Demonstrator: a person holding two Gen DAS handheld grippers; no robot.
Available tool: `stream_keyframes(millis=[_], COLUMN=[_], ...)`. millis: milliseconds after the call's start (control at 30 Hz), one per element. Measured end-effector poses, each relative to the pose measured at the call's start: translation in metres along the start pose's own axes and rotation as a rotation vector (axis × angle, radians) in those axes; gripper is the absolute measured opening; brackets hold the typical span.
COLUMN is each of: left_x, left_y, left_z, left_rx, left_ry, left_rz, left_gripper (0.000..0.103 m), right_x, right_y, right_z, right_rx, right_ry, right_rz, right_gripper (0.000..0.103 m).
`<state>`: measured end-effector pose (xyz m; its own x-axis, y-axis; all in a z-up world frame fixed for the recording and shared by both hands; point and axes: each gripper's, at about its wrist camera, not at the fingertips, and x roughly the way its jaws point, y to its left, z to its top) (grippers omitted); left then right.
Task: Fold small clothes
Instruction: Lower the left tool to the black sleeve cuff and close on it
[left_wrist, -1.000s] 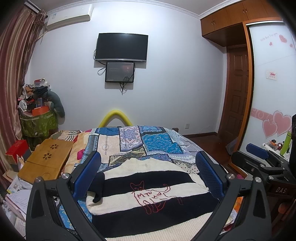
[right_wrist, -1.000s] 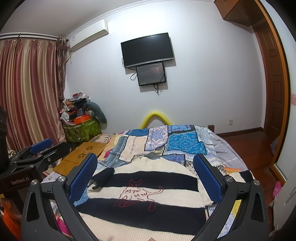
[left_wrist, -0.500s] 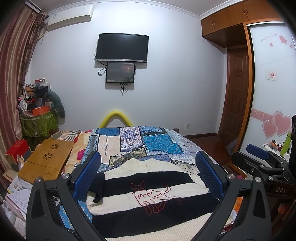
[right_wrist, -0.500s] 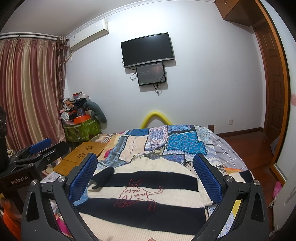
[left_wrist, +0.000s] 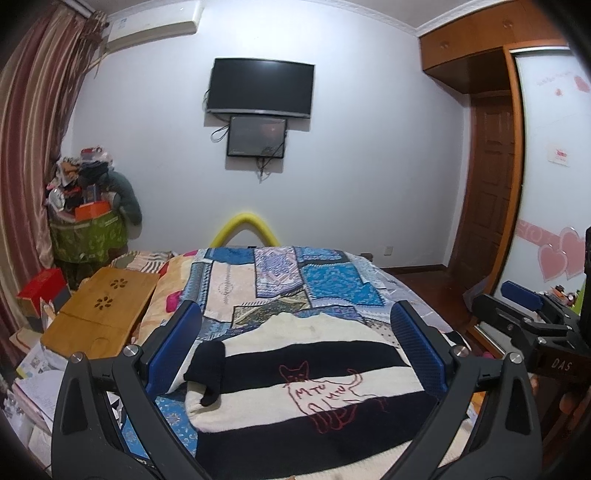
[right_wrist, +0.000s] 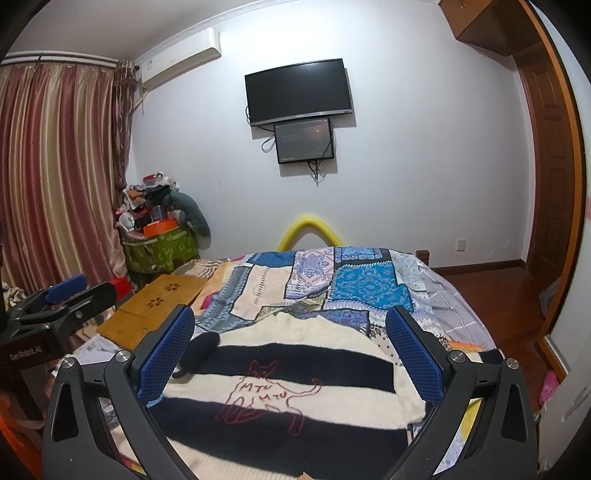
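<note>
Both tongs (left_wrist: 295, 345) (right_wrist: 291, 343) spread wide above the flat striped sweater (left_wrist: 306, 387).

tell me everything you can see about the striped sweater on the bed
The striped sweater is a soft knit with broad cream and black bands and a red outline cat on its front lettered "MTU MTU". It lies flat on the patchwork quilt, collar end away from the cameras, a dark sleeve folded over its left side. Both pairs of tongs hang open above it, not touching it.
</note>
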<state>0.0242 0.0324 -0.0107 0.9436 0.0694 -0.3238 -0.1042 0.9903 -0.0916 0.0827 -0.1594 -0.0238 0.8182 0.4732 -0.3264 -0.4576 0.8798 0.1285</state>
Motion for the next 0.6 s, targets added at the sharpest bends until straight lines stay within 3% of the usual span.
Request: stream_keyframes(millis=[267,400,600], left_x=[0.051,0.082,0.115], left_y=[0.049,0.079,0.137], left_z=[-0.005,-0.015,-0.04], left_rx=[-0.064,-0.063,-0.157], left_ry=[0.067,0.137,0.243], left_rz=[0.106,0.197,0.254], left_gripper=[0.103,0.103,0.103], right_x=[0.061,0.091,0.134], right_y=[-0.014,-0.024,-0.031], right_z=[0.006,0.006,0.001], right_rx=[-0.003,0.008,-0.042], right_ry=[0.099,0.173,0.276], right_rz=[-0.009,0.005,0.007], right_gripper=[0.103,0.103,0.103])
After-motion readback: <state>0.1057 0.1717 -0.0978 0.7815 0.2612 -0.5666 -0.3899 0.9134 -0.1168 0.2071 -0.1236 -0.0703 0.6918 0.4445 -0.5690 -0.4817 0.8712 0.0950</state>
